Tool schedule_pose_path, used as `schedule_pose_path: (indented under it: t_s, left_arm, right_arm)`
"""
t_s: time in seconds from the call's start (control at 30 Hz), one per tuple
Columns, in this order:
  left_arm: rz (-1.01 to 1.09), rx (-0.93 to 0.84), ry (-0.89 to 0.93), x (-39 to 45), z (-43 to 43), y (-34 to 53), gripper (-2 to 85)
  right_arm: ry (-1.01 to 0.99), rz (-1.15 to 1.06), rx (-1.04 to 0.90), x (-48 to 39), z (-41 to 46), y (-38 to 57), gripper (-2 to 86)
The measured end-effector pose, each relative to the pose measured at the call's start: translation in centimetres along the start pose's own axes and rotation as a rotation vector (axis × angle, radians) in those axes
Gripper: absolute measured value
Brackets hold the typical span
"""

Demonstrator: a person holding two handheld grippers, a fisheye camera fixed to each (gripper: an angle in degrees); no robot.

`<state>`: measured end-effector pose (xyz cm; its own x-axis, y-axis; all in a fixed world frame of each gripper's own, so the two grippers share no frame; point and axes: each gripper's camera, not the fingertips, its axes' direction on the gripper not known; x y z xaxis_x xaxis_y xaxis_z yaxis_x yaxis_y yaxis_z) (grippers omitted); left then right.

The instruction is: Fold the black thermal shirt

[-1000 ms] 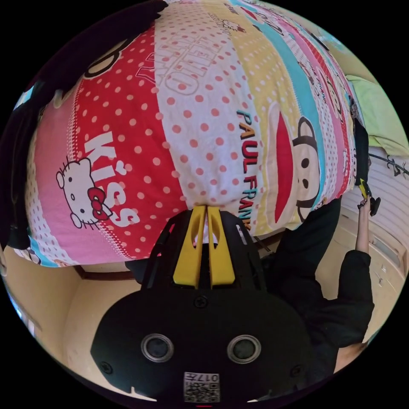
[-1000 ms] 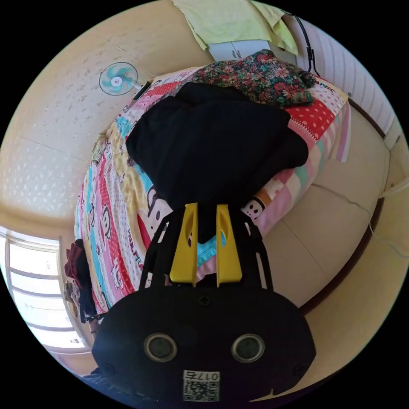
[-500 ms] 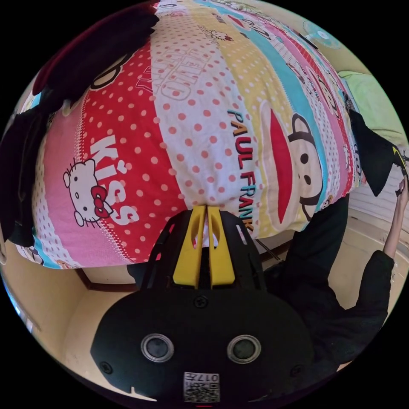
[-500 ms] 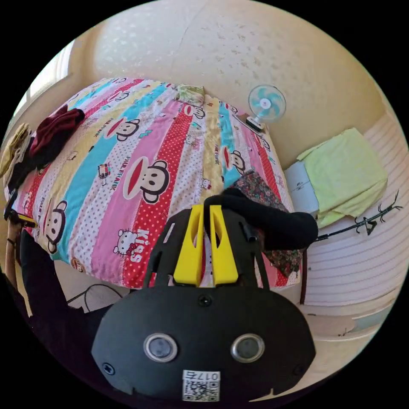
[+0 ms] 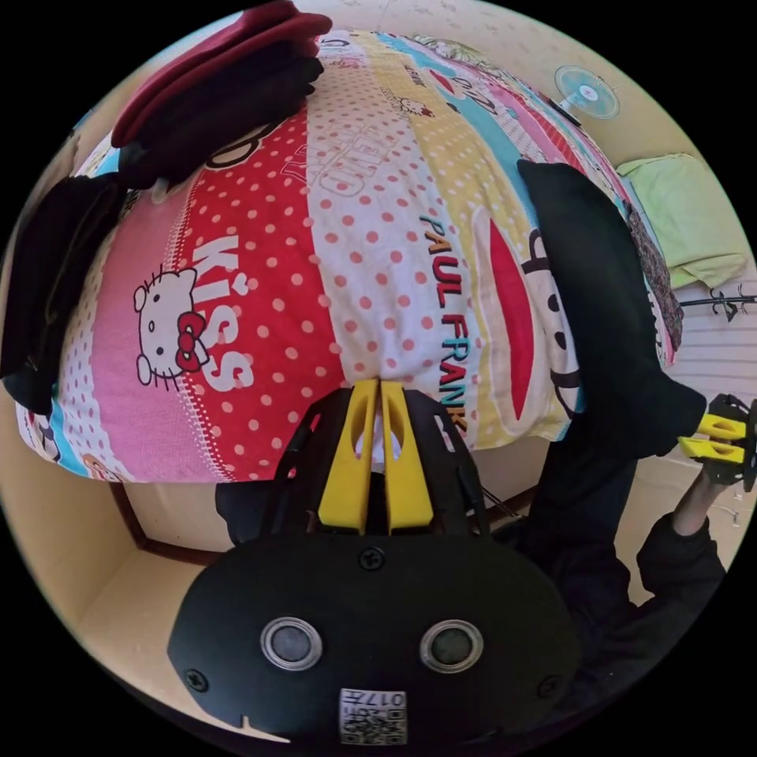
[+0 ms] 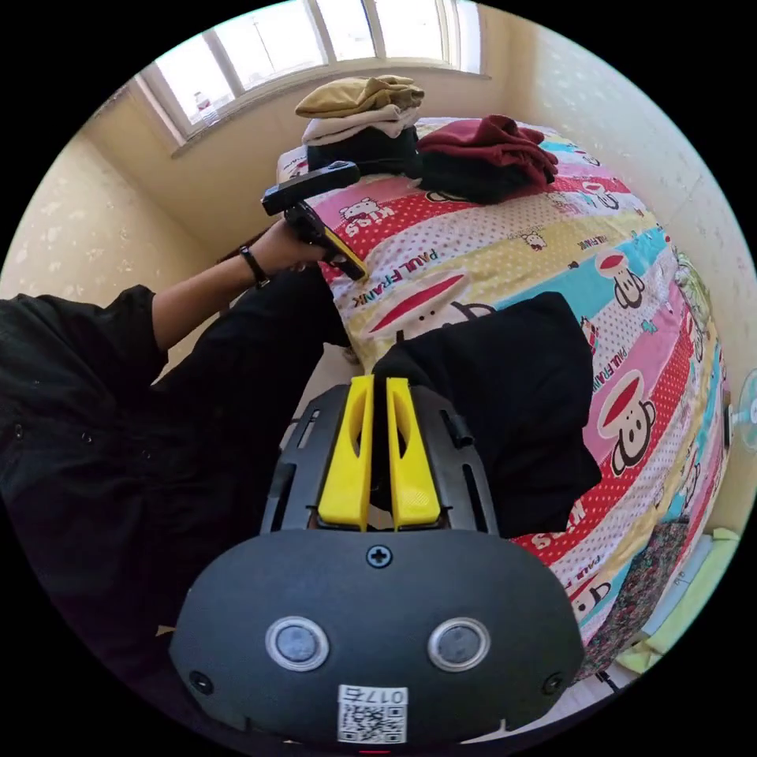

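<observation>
In the left gripper view, the left hand-held gripper (image 5: 381, 386) is pinching the edge of the bedsheet (image 5: 378, 260), its jaws pressed almost together. The black shirt (image 5: 603, 315) is hanging as one limp, plain dark sheet over the bed's edge. Two dark piles of clothes (image 5: 213, 87) are sitting at the far end.

In the right gripper view, the right hand-held gripper (image 6: 377, 386) is clamping a corner of the black shirt (image 6: 505, 394), which is lying partly on the bed (image 6: 646, 378).

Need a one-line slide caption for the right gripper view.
Right claw shut on black shirt over cartoon bedsheet.
</observation>
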<state>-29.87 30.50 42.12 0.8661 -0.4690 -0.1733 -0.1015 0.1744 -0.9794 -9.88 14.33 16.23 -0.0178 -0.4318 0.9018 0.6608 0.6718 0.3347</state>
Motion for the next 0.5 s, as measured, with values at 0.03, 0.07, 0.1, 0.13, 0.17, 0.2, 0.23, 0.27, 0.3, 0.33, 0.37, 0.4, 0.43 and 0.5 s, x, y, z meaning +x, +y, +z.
schedule_pose_path:
  t_s: [0.03, 0.07, 0.1, 0.13, 0.17, 0.2, 0.23, 0.27, 0.3, 0.33, 0.37, 0.4, 0.43, 0.5]
  left_arm:
    - [-0.008, 0.001, 0.011, -0.1, 0.0, 0.1, -0.9]
    - [-0.012, 0.000, 0.016, -0.1, 0.0, 0.2, -0.9]
    - [-0.022, -0.004, 0.024, -0.2, 0.0, 0.2, -0.9]
    - [-0.030, -0.010, 0.032, -0.2, 0.0, 0.3, -0.9]
    - [-0.034, -0.014, 0.035, -0.2, 0.0, 0.3, -0.9]
    - [-0.042, -0.019, 0.042, -0.1, 0.0, 0.3, -0.9]
    - [-0.050, -0.023, 0.049, -0.1, 0.0, 0.4, -0.9]
    - [-0.054, -0.024, 0.052, -0.1, 0.0, 0.5, -0.9]
    - [-0.062, -0.024, 0.057, 0.0, 0.0, 0.7, -0.9]
    - [-0.070, -0.019, 0.061, 0.1, 0.0, 1.0, -0.9]
    - [-0.074, -0.016, 0.061, 0.1, 0.0, 1.1, -0.9]
    - [-0.079, -0.007, 0.059, 0.4, 0.0, 1.5, -0.9]
    - [-0.080, 0.006, 0.049, 0.7, -0.1, 1.9, -0.9]
    - [-0.078, 0.024, 0.022, 1.4, -0.1, 2.5, -0.9]
  right_arm:
    - [-0.068, 0.095, 0.052, 1.8, -1.2, 1.3, 2.7]
    - [-0.164, 0.177, 0.128, 3.9, -2.7, 2.9, 2.3]
    - [-0.199, 0.220, 0.170, 5.0, -3.4, 3.8, 2.1]
    - [-0.243, 0.307, 0.247, 7.4, -4.7, 5.7, 1.8]
    - [-0.252, 0.400, 0.302, 9.7, -5.5, 7.6, 1.5]
    - [-0.251, 0.453, 0.318, 11.0, -5.7, 8.5, 1.5]
    - [-0.243, 0.553, 0.331, 13.5, -5.8, 10.1, 1.5]
    - [-0.234, 0.635, 0.314, 15.8, -5.4, 11.4, 1.7]
    - [-0.232, 0.665, 0.300, 16.9, -5.1, 11.9, 1.8]
    - [-0.231, 0.705, 0.282, 18.6, -4.2, 12.8, 2.3]
    - [-0.237, 0.738, 0.287, 20.1, -3.4, 13.6, 3.2]
    - [-0.239, 0.758, 0.299, 20.6, -2.9, 13.9, 3.9]
    - [-0.249, 0.792, 0.335, 21.6, -1.9, 14.4, 5.9]
    - [-0.282, 0.847, 0.373, 23.0, 0.3, 14.9, 9.7]
